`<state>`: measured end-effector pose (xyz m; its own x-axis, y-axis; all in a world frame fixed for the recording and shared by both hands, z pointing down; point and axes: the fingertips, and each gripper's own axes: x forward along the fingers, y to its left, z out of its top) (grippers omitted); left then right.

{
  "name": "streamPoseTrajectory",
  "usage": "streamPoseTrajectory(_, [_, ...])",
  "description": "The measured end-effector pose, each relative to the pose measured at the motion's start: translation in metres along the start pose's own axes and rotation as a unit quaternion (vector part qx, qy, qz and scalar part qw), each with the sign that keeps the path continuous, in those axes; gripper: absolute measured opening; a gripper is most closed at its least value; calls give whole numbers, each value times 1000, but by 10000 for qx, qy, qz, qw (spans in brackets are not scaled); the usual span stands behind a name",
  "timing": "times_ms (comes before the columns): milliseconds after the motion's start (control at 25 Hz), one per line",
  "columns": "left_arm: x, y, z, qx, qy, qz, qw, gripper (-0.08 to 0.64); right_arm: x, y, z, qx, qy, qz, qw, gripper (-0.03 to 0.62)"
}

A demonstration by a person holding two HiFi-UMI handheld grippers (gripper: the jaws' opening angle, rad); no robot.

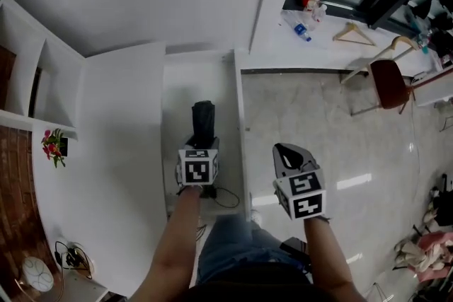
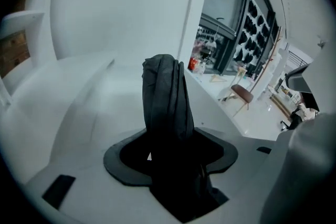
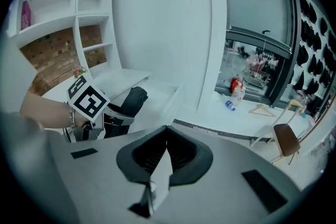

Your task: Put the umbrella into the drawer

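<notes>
In the head view, the left gripper pinched a dark folded umbrella, whose free end pointed out over the open white drawer. The right gripper hung just beside the drawer, over the pale floor, carrying nothing.

In the left gripper view, the jaws stood spread around the thick bundle of the umbrella and clamped it on both sides, so the pick-up looked done.

In the right gripper view, that gripper's jaws were pressed together at the tips with nothing between them. Beyond them, the umbrella sat in the other gripper at the near end of the drawer; whether it touched the drawer bottom could not be told. What seemed left was lowering it in, letting go, and perhaps pushing the drawer shut.
</notes>
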<state>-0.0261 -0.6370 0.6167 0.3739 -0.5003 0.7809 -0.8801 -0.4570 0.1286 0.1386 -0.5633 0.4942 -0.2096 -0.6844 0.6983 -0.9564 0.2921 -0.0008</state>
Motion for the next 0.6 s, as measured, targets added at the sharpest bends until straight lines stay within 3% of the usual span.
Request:
streamPoseTrajectory(400, [58, 13, -33, -748, 933, -78, 9928, 255, 20, -12, -5, 61, 174, -97, 9998, 0])
streamPoseTrajectory(600, [38, 13, -28, -658, 702, 255, 9950, 326, 2, -9, -7, 34, 30, -23, 10000, 0])
